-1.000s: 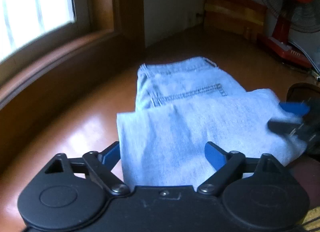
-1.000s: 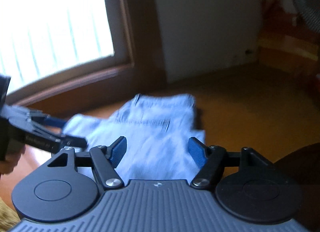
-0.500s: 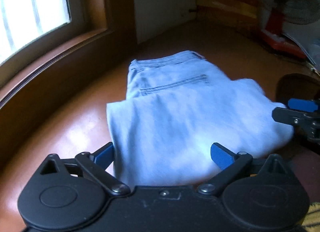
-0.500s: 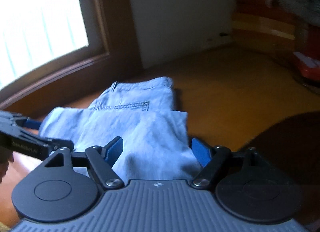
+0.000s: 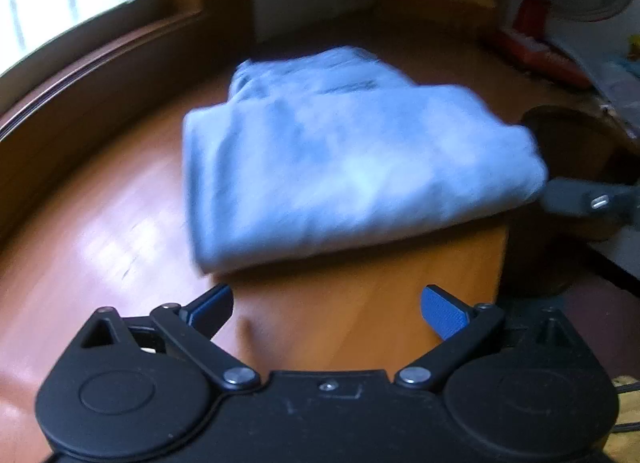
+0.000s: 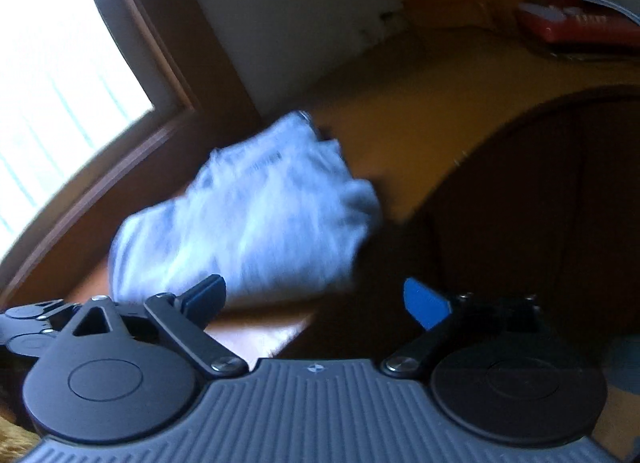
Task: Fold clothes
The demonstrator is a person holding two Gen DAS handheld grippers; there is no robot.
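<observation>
Lying folded, soft pale denim jeans (image 5: 340, 159) on glossy wooden tabletop (image 5: 120, 231).

Both cams ride the grippers, angled down over the wooden table (image 5: 100, 231). Both catch the same folded jeans (image 5: 344, 167) up close, window (image 6: 52, 95) behind; right view's tilted.

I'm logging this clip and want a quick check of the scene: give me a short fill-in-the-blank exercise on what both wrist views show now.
1. The folded light-blue jeans lie on a ____ wooden table.
2. The left gripper has its jaws ____, with nothing between them.
3. The right gripper holds ____ between its jaws.
4. The bright window is on the ____ side of the right wrist view.

Missing words: brown; open; nothing; left
</observation>
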